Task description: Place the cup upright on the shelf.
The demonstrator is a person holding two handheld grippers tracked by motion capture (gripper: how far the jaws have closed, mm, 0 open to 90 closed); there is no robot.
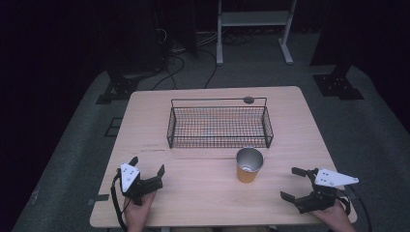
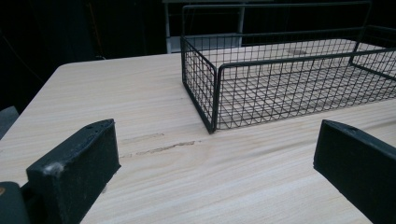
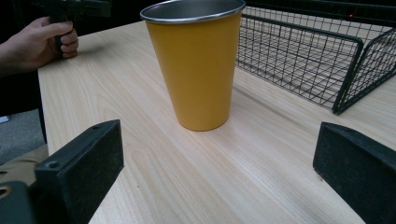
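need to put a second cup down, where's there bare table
Bare wood lies between the left claw and the orange metal-lined cup, along the light wooden table left of the black wire basket, and right of it. It is tightest between cup and basket front.

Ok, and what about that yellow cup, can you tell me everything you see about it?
The cup is a tall tumbler, wider at the top than at the bottom. Its outside is orange-yellow and its inside and rim look like bare shiny metal. It stands upright on the wooden table, just in front of the black wire basket, near the basket's right corner but not touching it. It looks empty. Only the table touches it. The right tongs are open and point toward it from a little way off.
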